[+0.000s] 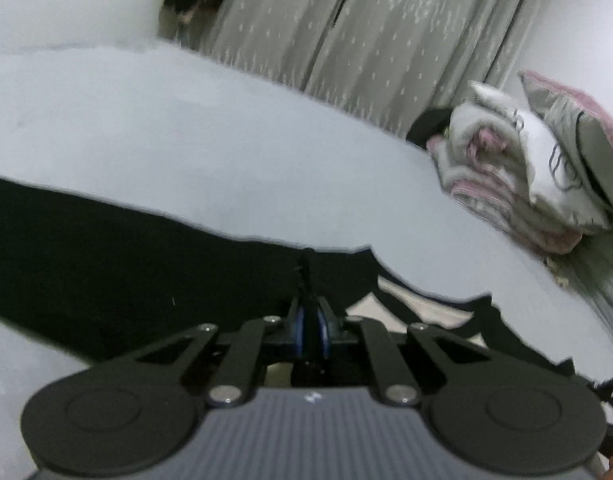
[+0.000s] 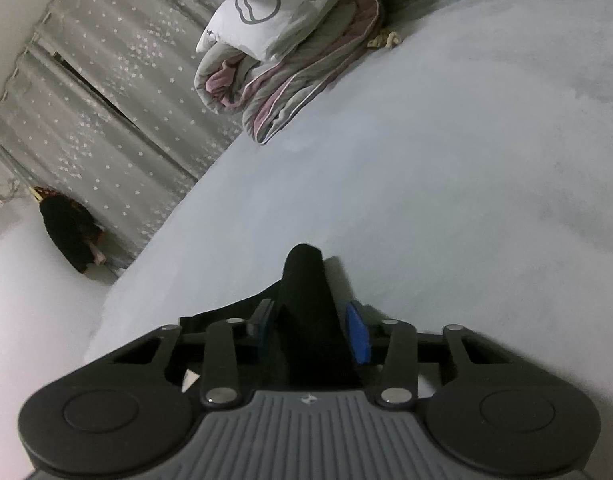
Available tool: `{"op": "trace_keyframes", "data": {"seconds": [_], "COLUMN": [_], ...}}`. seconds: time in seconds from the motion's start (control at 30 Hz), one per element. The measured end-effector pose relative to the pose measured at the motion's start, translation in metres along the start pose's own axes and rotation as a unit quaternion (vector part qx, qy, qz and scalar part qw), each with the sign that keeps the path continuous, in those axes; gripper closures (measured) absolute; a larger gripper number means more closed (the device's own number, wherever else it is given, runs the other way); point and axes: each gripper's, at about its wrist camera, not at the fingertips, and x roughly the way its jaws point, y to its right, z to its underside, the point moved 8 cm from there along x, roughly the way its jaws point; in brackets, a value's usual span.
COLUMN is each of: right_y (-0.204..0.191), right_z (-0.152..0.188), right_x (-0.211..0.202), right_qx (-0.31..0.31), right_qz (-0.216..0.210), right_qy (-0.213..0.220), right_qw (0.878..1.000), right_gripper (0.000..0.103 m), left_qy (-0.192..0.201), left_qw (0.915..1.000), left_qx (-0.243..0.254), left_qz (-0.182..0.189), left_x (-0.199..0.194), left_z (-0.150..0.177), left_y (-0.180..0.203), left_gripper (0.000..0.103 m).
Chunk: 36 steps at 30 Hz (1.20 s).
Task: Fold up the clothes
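A black garment (image 1: 106, 248) lies spread across the pale grey bed (image 1: 226, 140), running from the left edge of the left wrist view to below my left gripper (image 1: 309, 312). That gripper's blue pads stand almost together, pinching the garment's far edge. In the right wrist view a bunched fold of the same black cloth (image 2: 304, 272) rises between the blue pads of my right gripper (image 2: 312, 324) and pokes forward above the bed (image 2: 466, 200), casting a shadow on it. The jaws stand partly apart around the fold and grip it.
A pile of folded grey, white and pink bedding (image 1: 506, 168) (image 2: 286, 60) sits at the far end of the bed. Grey star-patterned curtains (image 1: 346, 20) (image 2: 106, 120) hang beyond the bed's edge. A dark bundle (image 2: 70, 232) lies on the floor by the curtain.
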Motion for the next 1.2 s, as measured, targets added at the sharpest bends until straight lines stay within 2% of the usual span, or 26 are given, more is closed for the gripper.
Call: {"op": "trace_keyframes", "data": {"seconds": [0.17,0.23,0.3,0.5,0.57,0.6,0.67,0.7,0.83,0.9,0.97,1.2], "right_y": [-0.001,-0.002,-0.004,-0.015,-0.013,-0.012,-0.01,-0.009,-0.004,-0.005,-0.007,-0.033], "right_z": [-0.001,0.002,0.003,-0.008,-0.007,-0.007,-0.007,-0.009,-0.018,-0.013,-0.007,0.042], "right_x": [0.0,0.002,0.003,-0.013,-0.013,-0.013,-0.014,-0.017,-0.044,-0.053,-0.06,-0.056], "right_qx": [-0.014,-0.028,-0.04,-0.054,-0.061,-0.065,-0.072,-0.075,-0.11,-0.169,-0.233,-0.414], "right_qz": [0.006,0.016,0.023,0.001,0.018,0.027,0.044,0.049,0.036,0.054,0.072,0.082], "right_qy": [0.009,0.006,0.007,0.06,0.035,0.023,-0.002,-0.013,-0.042,-0.059,-0.072,-0.112], "right_qw": [1.0,0.999,0.999,0.997,0.997,0.997,0.996,0.996,0.992,0.982,0.967,0.9], "right_gripper": [0.069,0.088,0.094,0.095,0.094,0.09,0.074,0.062,0.061,0.061,0.061,0.061], "left_qy": [0.025,0.015,0.011,0.028,0.019,0.012,0.001,-0.002,-0.011,-0.016,-0.022,-0.032], "left_qw": [0.9996,0.9997,0.9996,0.9994,0.9995,0.9995,0.9989,0.9984,0.9985,0.999,0.9991,0.9982], "left_qx": [-0.008,-0.01,-0.01,-0.016,-0.021,-0.026,-0.045,-0.056,-0.054,-0.041,-0.032,-0.041], "left_qz": [-0.008,-0.015,-0.024,-0.016,-0.017,-0.016,-0.006,-0.001,0.007,0.011,0.017,0.031], "left_x": [-0.005,0.001,0.005,0.005,0.009,0.012,0.017,0.019,0.021,0.018,0.014,0.013], "left_z": [-0.012,-0.01,-0.006,-0.003,0.0,0.002,0.005,0.006,0.008,0.008,0.009,0.009], "left_y": [-0.01,-0.015,-0.02,-0.023,-0.025,-0.028,-0.034,-0.036,-0.038,-0.037,-0.038,-0.039], "left_gripper": [0.096,0.096,0.096,0.096,0.095,0.095,0.094,0.094,0.094,0.093,0.092,0.092]}}
